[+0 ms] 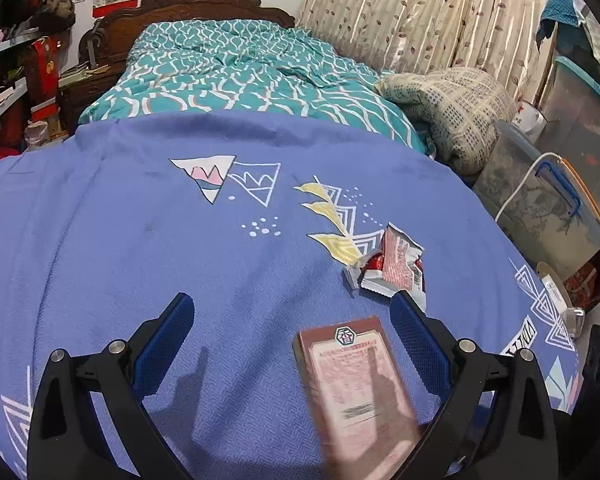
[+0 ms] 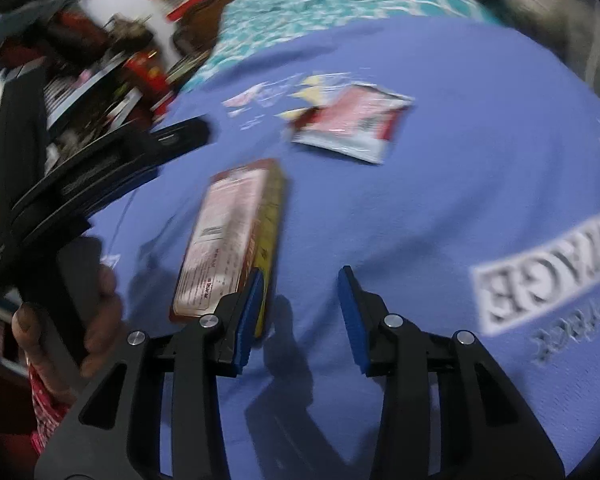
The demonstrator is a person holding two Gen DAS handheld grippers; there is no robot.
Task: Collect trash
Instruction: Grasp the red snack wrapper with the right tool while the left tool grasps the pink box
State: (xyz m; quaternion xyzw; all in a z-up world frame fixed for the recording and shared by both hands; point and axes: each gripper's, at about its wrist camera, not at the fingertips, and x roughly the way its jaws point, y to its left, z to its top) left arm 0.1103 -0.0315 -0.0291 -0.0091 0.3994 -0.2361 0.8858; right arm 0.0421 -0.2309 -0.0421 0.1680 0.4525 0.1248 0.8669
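Blue blanket (image 1: 140, 240) bears a maroon box (image 1: 352, 380) and torn red-white wrapper (image 1: 396, 264).

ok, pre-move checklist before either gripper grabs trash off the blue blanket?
1. Left gripper open: ok.
2. Brown box between left fingers, untouched: ok.
3. Right gripper jaws empty: ok; the box lies outside its left finger.
4. Torn wrapper in the open on the blue blanket: ok.
5. Trash bin in view: not ok.
6. Right wrist view sharp: not ok, blurred.
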